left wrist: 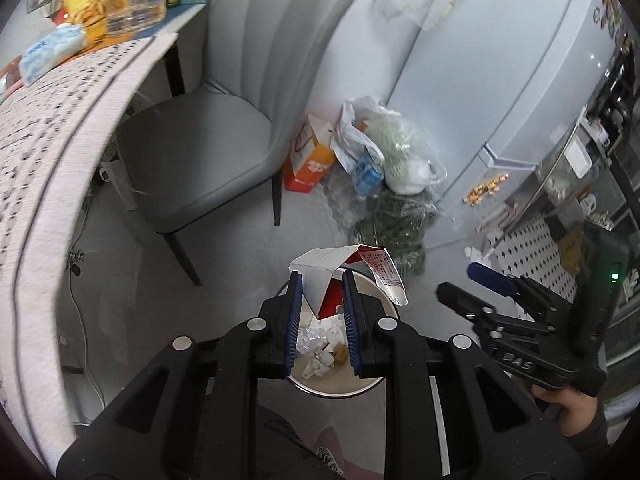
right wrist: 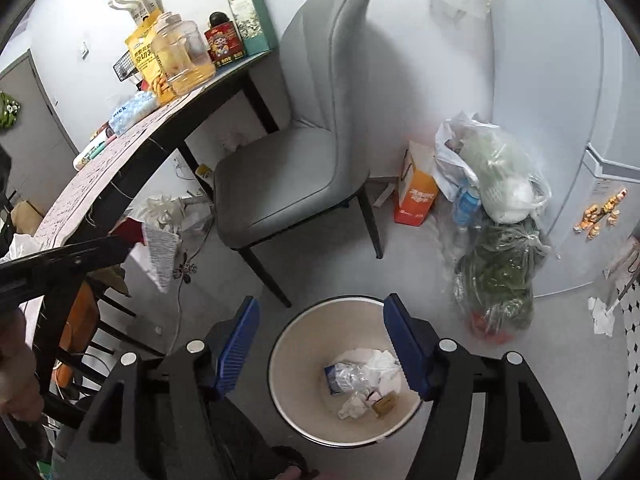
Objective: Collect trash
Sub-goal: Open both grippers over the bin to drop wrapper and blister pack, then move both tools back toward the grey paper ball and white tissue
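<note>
down by the floor, the left gripper is clamped on a flattened red-and-white carton, its 2 blue pads pressed against the sides of the folded card. a printed flap of the carton hangs off to the right of the jaws. the carton sits above the rim of the round white trash bin, which stands on the grey floor in front of the grey chair.

the right gripper has its jaws wide apart with nothing between them; through the gap you look straight into the bin. crumpled white tissue, a clear plastic wrapper and a small tan scrap lie on the bin's bottom. in the left wrist view the right gripper shows at the right side, held by a hand, just beside the bin and apart from the carton.

in the right wrist view the carton shows at the left, gripped at the tip of the left tool's black finger.

past the bin, an orange box and a heap of plastic bags rest on the floor against the wall, beside the pale fridge. the table along the left carries a clear jar, a yellow snack bag and a green box near its far edge.
</note>
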Motion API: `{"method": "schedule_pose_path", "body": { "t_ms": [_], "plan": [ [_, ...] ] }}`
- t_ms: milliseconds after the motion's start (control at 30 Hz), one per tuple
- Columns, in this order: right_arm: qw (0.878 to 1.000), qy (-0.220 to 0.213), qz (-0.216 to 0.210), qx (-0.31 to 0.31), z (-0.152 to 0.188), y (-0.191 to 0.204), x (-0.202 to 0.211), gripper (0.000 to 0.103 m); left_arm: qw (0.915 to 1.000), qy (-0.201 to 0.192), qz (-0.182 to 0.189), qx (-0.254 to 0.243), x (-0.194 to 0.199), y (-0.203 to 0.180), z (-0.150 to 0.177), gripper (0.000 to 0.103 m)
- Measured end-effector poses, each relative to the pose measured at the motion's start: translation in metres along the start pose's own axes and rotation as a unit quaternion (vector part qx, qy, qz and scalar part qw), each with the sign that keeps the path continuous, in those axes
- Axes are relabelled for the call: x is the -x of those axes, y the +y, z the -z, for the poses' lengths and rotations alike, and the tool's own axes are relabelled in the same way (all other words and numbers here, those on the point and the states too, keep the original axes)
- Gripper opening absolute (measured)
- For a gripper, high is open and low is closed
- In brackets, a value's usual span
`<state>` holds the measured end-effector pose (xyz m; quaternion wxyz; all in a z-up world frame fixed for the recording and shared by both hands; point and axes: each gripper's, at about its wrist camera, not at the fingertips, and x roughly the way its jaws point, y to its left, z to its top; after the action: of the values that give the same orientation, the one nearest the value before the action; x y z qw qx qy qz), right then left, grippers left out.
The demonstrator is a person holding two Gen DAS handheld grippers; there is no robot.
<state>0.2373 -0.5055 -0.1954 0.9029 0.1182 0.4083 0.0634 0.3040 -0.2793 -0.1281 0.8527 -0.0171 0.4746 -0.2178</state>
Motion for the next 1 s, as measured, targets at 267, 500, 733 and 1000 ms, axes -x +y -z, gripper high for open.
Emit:
{"method": "schedule_pose_path", "body": {
  "t_ms": [267,500,733,1000],
  "plan": [
    [0.999,0.005,0.012,-0.041,0.025,-0.039,0.022,0.064,0.9992,0.024,0.03,0.003,-0.026,-0.025,0.004,0.06],
    [0.998,0.003,0.013,-0.059,0.034,-0.047,0.036,0.064,0.9996,-0.003,0.028,-0.002,-0.008,-0.034,0.002,0.085],
    [0.999,-0.021,-0.004,-0.035,0.02,-0.012,0.052,0.078,0.9982,-0.055,0.0,0.026,0.042,-0.006,-0.008,0.097],
    [0.998,-0.056,-0.022,0.002,-0.001,0.044,0.073,0.093,0.9916,-0.112,-0.029,0.059,0.104,0.035,-0.005,0.097]
  ]
}}
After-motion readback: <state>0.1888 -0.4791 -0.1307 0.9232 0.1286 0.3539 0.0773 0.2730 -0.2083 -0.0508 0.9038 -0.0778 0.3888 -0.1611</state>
